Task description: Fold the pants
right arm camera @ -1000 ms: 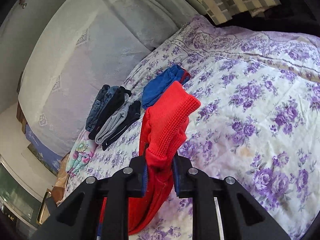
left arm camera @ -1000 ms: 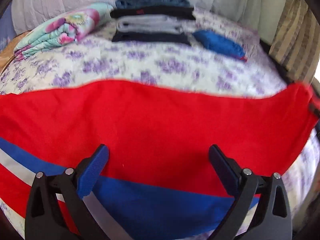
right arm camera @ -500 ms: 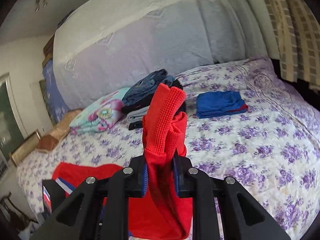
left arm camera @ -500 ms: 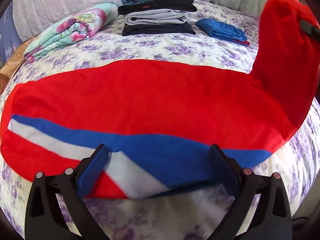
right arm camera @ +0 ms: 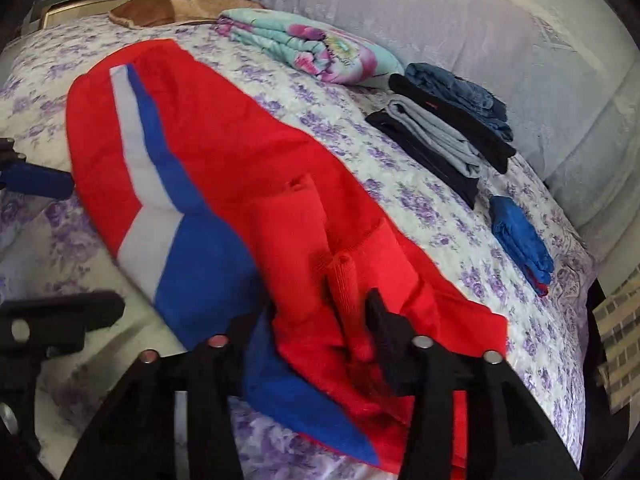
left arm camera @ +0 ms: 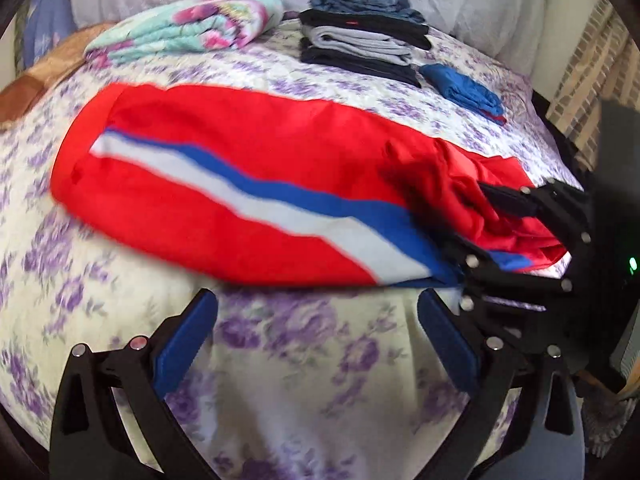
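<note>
Red pants (left arm camera: 240, 160) with a blue and white side stripe lie across the flowered bedspread (left arm camera: 280, 360). One end is folded back over the rest. My right gripper (right arm camera: 324, 304) rests low on that folded end with its jaws opening. The red ribbed cuff (right arm camera: 344, 288) stands loose between the fingers, and the pads do not press on it. In the left wrist view the right gripper (left arm camera: 476, 220) sits at the pants' right end. My left gripper (left arm camera: 316, 300) is open and empty, just short of the pants' near edge. Its blue pad (right arm camera: 36, 180) shows at the left of the right wrist view.
A stack of folded dark and grey clothes (left arm camera: 360, 36) sits at the back of the bed. A folded blue garment (left arm camera: 464, 88) lies to its right and a rolled floral blanket (left arm camera: 188, 32) to its left. A brown cushion (right arm camera: 168, 8) lies at the far corner.
The right gripper swung the raised cuff end over and down onto the pants, and its jaws have widened off the cloth. The left gripper drew back, so the pants now lie ahead of it.
</note>
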The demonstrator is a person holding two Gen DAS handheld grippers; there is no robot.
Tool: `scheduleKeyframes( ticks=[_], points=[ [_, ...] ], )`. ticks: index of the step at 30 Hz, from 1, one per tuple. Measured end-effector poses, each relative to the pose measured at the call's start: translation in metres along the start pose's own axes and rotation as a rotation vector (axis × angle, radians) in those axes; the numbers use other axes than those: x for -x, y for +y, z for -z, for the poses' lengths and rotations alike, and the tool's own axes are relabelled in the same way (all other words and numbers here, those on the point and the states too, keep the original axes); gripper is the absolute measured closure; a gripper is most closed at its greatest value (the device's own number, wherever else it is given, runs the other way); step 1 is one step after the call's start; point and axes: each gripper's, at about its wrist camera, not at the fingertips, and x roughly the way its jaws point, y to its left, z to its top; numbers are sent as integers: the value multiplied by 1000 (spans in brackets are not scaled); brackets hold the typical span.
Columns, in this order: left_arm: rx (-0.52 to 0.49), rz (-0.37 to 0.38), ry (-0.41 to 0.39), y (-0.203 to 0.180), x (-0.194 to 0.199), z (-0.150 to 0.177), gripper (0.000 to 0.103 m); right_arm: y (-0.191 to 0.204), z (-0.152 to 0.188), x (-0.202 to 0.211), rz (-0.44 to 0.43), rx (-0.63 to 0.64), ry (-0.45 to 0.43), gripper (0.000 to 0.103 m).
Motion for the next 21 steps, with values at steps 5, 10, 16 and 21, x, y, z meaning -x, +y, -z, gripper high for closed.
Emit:
scheduleKeyframes(
  ticks=[5,10,16,21],
  points=[
    [54,81,-16,21,5,3,5,-25,4,39,-249,-141,-58,44],
    [123,125,-41,34,13,2,5,-87,-4,54,-233,-483,-167,43],
    [230,133,-79,60,28,-4,5,-41,-13,-14,-169,-347,18,43],
    [318,114,-79,90,22,-17,5,-39,-12,-11,-161,-348,3,40]
  ],
)
